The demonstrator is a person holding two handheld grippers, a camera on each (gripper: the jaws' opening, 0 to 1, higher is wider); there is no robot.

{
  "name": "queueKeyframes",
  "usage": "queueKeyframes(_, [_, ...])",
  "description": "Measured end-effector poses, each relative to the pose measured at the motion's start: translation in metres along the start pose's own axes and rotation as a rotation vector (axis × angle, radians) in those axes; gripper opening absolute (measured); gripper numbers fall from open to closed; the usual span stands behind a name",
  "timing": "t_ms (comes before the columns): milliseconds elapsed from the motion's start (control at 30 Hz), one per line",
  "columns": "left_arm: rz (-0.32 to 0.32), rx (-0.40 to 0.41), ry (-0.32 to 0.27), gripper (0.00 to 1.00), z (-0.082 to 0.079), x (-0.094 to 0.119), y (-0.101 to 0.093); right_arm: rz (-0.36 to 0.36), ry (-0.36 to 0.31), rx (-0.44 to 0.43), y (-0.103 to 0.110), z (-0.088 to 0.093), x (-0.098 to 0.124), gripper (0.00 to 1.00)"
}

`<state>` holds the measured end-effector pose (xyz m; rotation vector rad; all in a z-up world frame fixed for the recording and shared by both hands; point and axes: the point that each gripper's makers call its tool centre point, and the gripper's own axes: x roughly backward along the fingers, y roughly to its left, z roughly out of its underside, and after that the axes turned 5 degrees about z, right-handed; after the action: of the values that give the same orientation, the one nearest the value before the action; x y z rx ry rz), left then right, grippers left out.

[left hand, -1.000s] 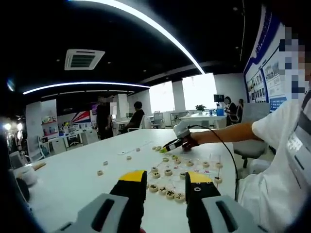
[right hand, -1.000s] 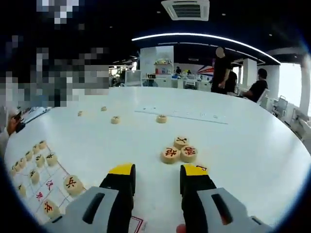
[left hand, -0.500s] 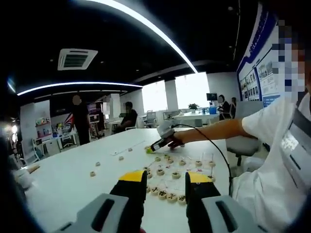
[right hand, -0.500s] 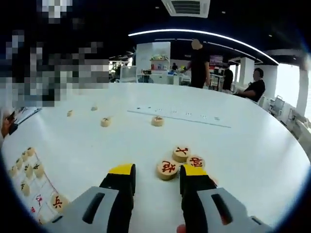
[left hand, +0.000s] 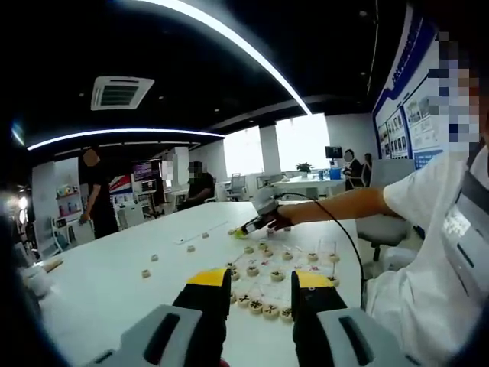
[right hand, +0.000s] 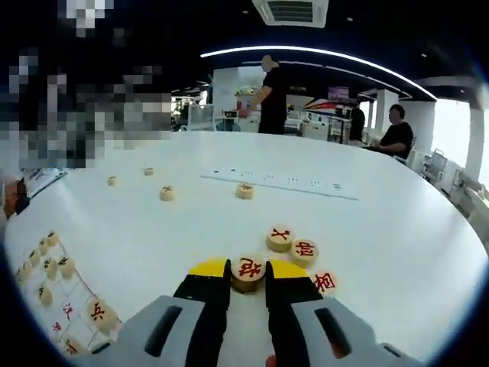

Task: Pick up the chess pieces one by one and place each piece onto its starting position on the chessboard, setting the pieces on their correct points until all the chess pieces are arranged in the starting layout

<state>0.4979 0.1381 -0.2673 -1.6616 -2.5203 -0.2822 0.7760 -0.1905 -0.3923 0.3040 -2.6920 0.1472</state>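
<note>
Round wooden chess pieces with red or dark characters lie on a white table (right hand: pixel 397 222). In the right gripper view my right gripper (right hand: pixel 247 275) is shut on a red-marked piece (right hand: pixel 248 267). Three more red-marked pieces (right hand: pixel 304 249) lie just beyond it to the right. The printed chessboard (right hand: pixel 53 294) with several pieces on it sits at lower left. In the left gripper view my left gripper (left hand: pixel 261 284) hovers open above the near rows of the chessboard (left hand: pixel 294 267). The right gripper (left hand: pixel 254 227) is down at the board's far side, held by a hand.
Loose pieces (right hand: pixel 166 193) lie scattered across the table beyond the board, also visible as loose pieces (left hand: pixel 145 273) left of it. A long white strip (right hand: pixel 275 183) lies farther back. People stand and sit in the office behind. A person's arm (left hand: pixel 344 206) reaches over the board.
The right gripper has moved forward and shut its jaws on the nearest red-marked piece. The left gripper has barely moved. A person in the background has walked to the left.
</note>
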Motion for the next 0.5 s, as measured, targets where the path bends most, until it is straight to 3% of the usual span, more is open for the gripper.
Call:
queueKeyframes(267, [0.007,-0.002,0.006,0.33,0.000,-0.004,-0.002,-0.188,-0.081,0.061,0.038,-0.008,0.067,0.20])
queueKeyframes(500, [0.020,-0.007,0.012,0.33,0.000,-0.008,-0.006,-0.247,-0.102,0.115,0.051,0.004,0.123,0.20])
